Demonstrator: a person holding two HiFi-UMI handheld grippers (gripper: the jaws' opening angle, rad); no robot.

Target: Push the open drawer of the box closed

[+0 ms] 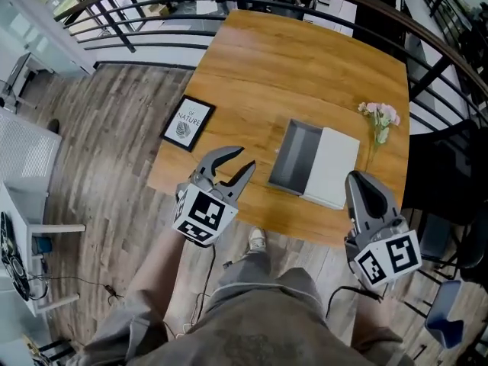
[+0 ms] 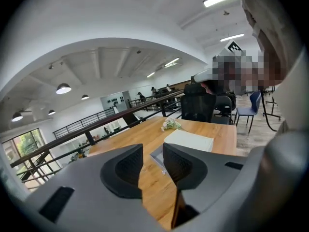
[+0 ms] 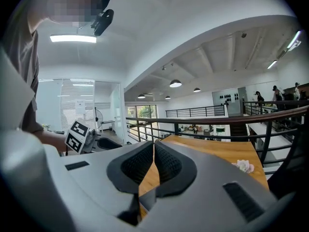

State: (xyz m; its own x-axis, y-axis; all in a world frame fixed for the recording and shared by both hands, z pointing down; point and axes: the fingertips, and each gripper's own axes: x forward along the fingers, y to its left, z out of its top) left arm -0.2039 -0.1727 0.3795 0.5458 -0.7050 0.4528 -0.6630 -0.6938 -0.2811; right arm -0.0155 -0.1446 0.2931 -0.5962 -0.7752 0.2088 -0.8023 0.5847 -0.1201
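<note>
"The drawer [image 1: 296, 157] is still out of the box [image 1: 335, 166] on the tabletop [image 1: 305, 59]. Left tongs [image 1: 245, 158] open and empty, right tongs [image 1: 355, 180] closed."
"An off-centre push might just skid the whole box."

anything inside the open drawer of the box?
Head view shows only the bare grey bottom of the drawer, with nothing lying in it. Any part of it still under the white box is covered and cannot be checked.

There was one table [image 1: 305, 67], one box [image 1: 333, 166] with one drawer [image 1: 296, 157], one print [image 1: 188, 123], one flower sprig [image 1: 380, 117], and two grippers: left gripper [image 1: 248, 157], right gripper [image 1: 358, 178].
</note>
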